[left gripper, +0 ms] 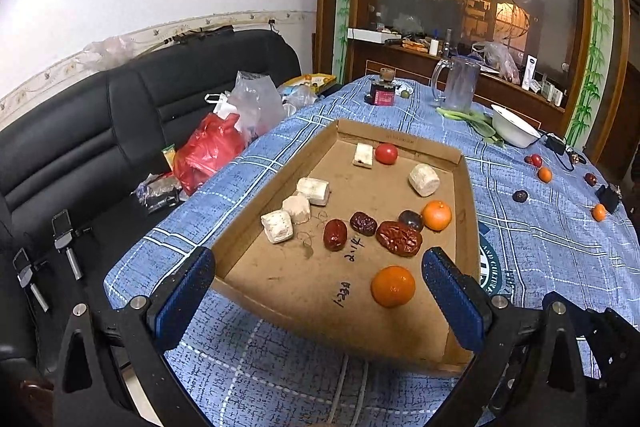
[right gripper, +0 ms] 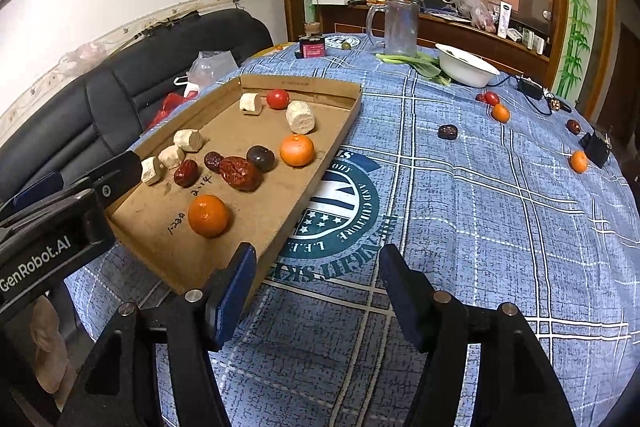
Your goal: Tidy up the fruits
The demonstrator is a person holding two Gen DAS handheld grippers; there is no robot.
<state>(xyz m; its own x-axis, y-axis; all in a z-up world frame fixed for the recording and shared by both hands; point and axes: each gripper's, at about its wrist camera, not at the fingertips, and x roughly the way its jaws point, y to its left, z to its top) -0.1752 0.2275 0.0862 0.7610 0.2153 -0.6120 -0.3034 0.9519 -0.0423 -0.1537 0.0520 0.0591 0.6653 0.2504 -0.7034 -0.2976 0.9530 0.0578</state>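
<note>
Your left gripper (left gripper: 318, 273) hangs over the near end of the cardboard tray (left gripper: 466, 195), jaws spread wide, nothing between them. Your right gripper (right gripper: 316, 275) sits over the tablecloth (right gripper: 500, 227) just beside the tray's right wall, jaws apart and empty.

Fruit in the tray: a near orange (left gripper: 393, 286) by your left gripper's right finger, a second orange (left gripper: 437, 215) farther back, three wrinkled red dates (left gripper: 399, 238) mid-tray, a dark plum (left gripper: 411, 219) touching the biggest date, a red tomato (left gripper: 386, 153) at the far end. Pale blocks (left gripper: 277, 225) line the left side, two more at the far end.

Loose fruit still on the cloth to the right: two small oranges (right gripper: 500, 113), a dark fruit (right gripper: 447, 131), some red ones (right gripper: 491, 98) near the white bowl (right gripper: 466, 69).

Writing: handwritten marks on the tray floor, roughly "2.14" (left gripper: 355, 250) and "1-230" (left gripper: 342, 294). "GenRobot.AI" (right gripper: 36, 261) on the left gripper's body in the right view. The round emblem (right gripper: 340, 211) on the cloth reads "AND CULTURE" plus partial upside-down letters, not fully legible.
</note>
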